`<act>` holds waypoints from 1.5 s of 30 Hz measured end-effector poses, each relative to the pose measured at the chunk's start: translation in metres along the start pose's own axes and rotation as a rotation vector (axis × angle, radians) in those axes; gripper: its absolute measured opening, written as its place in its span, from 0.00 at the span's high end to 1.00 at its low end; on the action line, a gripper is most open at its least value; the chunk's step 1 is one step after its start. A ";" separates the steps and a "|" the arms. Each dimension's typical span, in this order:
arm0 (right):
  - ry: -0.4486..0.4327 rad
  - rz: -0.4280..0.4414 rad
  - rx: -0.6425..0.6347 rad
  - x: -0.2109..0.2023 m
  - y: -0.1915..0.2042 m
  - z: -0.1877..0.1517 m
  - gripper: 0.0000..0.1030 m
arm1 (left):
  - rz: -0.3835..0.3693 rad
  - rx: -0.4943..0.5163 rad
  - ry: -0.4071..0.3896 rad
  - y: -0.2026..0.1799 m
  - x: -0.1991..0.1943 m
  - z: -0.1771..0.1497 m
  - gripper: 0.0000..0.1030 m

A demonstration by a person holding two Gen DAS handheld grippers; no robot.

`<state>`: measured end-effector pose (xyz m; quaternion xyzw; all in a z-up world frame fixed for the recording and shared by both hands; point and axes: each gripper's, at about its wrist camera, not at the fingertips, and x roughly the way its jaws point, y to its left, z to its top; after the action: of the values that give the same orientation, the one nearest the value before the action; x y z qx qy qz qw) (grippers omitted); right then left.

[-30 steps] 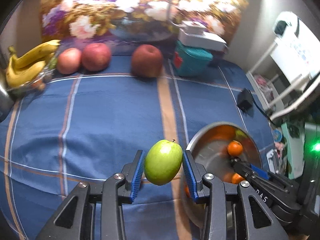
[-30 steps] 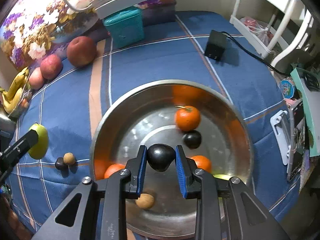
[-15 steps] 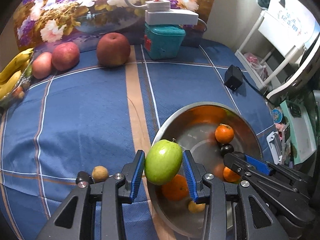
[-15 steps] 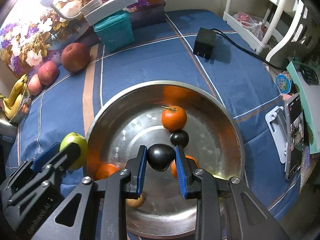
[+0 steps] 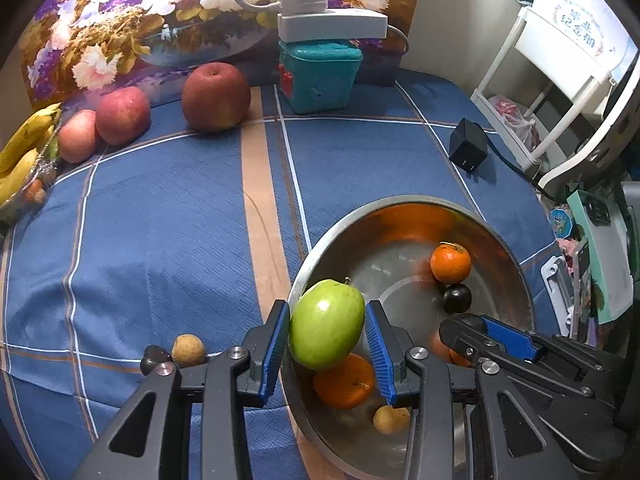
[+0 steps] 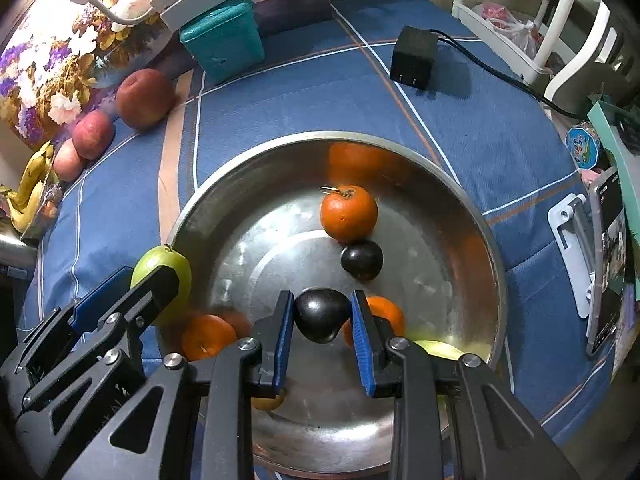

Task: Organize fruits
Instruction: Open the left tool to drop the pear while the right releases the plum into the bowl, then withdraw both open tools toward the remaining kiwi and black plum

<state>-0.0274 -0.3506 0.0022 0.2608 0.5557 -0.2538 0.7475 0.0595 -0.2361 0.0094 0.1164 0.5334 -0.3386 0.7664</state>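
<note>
Nearest to us, our left hand-held gripper [image 5: 327, 344] is clamped on a green apple [image 5: 326, 324], its blue pads pressed against both sides, and the apple hangs over the near-left rim of the steel bowl [image 5: 516, 256]. Our right hand-held gripper [image 6: 322, 326] is closed nearly all the way on a dark plum [image 6: 321, 314], held above the bowl's floor near its front.

Under and around the grippers, the bowl holds an orange [image 6: 208, 336] at the near left, another orange [image 6: 384, 314] partly hidden behind the right gripper's pad, and a small tan fruit [image 5: 391, 419] at the front. Further in, a second dark plum [image 6: 361, 259] touches a stemmed orange [image 6: 349, 213].

Outside the bowl, on the blue plaid cloth [image 5: 160, 220] to its left, a small tan round fruit [image 5: 188, 350] lies just beside a small dark one [image 5: 154, 358].

Beyond the bowl, a black power adapter [image 6: 413, 57] sits on the cloth with its cable running off to the right. Along the far edge stand a dark red apple [image 5: 216, 96], two paler red apples [image 5: 122, 114] and bananas [image 5: 24, 148] at the far left, with a teal box [image 5: 318, 76] carrying a white lamp base [image 5: 332, 24].
</note>
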 end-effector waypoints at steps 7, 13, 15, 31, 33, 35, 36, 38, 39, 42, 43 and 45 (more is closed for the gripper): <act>0.002 0.007 0.012 0.000 -0.003 0.001 0.71 | -0.002 -0.002 0.006 0.000 0.000 0.001 0.60; 0.004 0.009 0.009 0.000 -0.004 0.001 0.70 | -0.007 -0.002 -0.009 0.001 -0.006 0.003 0.59; 0.001 0.009 0.008 0.000 -0.003 0.001 0.69 | -0.009 -0.001 -0.013 0.002 -0.008 0.004 0.59; -0.014 0.007 -0.013 -0.009 0.002 -0.001 0.69 | 0.049 -0.075 0.010 0.030 -0.011 0.001 0.59; -0.010 0.007 -0.016 -0.008 0.003 -0.002 0.69 | 0.058 -0.100 0.017 0.039 -0.011 0.000 0.59; -0.005 0.005 -0.021 -0.005 0.004 -0.003 0.70 | 0.069 -0.128 0.024 0.048 -0.010 -0.002 0.59; -0.002 0.004 -0.023 -0.004 0.005 -0.003 0.70 | 0.076 -0.142 0.027 0.054 -0.010 -0.003 0.59; 0.004 0.002 -0.032 -0.001 0.009 -0.004 0.70 | 0.084 -0.164 0.028 0.062 -0.011 -0.004 0.59; 0.005 0.001 -0.037 -0.001 0.011 -0.004 0.70 | 0.086 -0.171 0.027 0.066 -0.011 -0.004 0.59; 0.000 0.000 -0.057 -0.002 0.017 -0.004 0.70 | 0.100 -0.205 0.023 0.079 -0.014 -0.008 0.59; -0.002 0.000 -0.062 -0.003 0.019 -0.004 0.70 | 0.104 -0.220 0.023 0.085 -0.015 -0.009 0.59; -0.006 -0.003 -0.075 -0.004 0.022 -0.004 0.70 | 0.110 -0.240 0.025 0.092 -0.016 -0.011 0.59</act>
<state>-0.0158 -0.3314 0.0075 0.2311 0.5629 -0.2345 0.7581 0.1074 -0.1548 0.0027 0.0572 0.5722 -0.2282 0.7856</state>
